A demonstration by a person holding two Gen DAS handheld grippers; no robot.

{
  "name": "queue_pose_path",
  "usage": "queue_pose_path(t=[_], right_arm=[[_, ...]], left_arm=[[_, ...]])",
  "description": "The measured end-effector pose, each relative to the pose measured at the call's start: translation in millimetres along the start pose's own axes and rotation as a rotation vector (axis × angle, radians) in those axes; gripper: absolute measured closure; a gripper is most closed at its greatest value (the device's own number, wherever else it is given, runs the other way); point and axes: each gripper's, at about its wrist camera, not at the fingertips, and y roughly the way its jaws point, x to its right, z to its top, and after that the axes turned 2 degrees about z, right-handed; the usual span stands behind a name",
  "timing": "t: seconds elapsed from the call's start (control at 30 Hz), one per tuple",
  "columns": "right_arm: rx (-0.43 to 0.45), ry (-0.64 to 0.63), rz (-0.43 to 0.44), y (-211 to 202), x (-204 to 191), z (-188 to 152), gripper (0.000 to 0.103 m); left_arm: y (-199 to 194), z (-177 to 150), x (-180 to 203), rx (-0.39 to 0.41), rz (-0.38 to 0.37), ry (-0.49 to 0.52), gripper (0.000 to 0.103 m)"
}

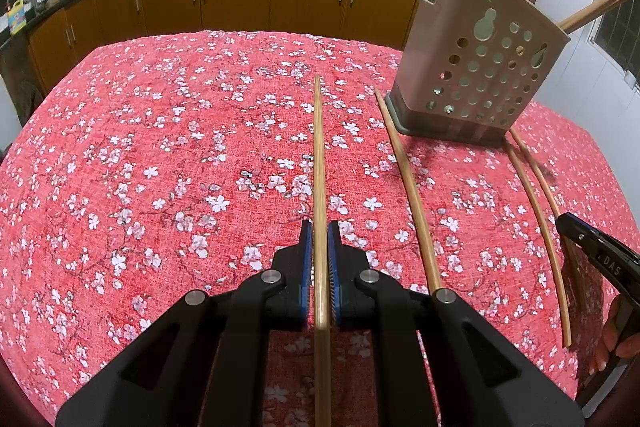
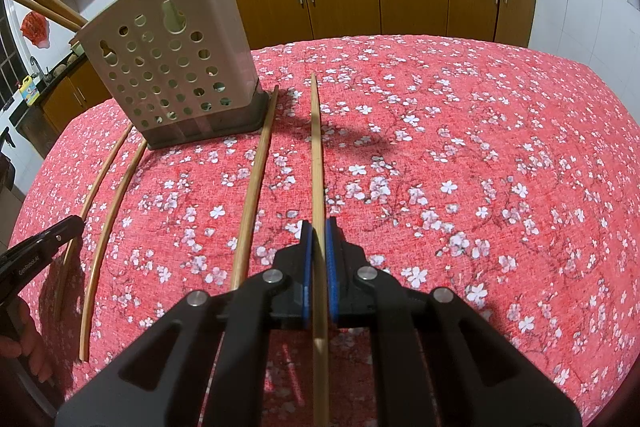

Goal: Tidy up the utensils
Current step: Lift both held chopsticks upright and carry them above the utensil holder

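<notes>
While both my grippers pinch one chopstick each, left gripper [image 1: 319,247] and right gripper [image 2: 319,245], shafts [image 1: 318,155] [image 2: 316,147] point toward 12 o'clock.

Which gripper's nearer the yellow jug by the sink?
Left. The jug sits far left of both; the left gripper is on that side of the holder, the right gripper on the other.

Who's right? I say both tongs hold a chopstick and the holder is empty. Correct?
The left tongs and right tongs each hold a chopstick, but the holder is not empty: chopsticks stick out of it, as the right wrist view shows.
</notes>
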Motion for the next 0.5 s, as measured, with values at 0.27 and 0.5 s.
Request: queue_pose_path(t=[0.27,0.5], right_arm=[[0.000,0.004,-0.003,-4.2,-1.0,-3.9,0.095],[0.001,0.006,-0.001,-5.1,-0.8,-4.8,0.095]], left_arm=[[-10.1,-8.8,9.6,0.000,0.027,0.040,0.086],[-11.7,-9.1,10.7,0.000,0.030,0.042,0.086]])
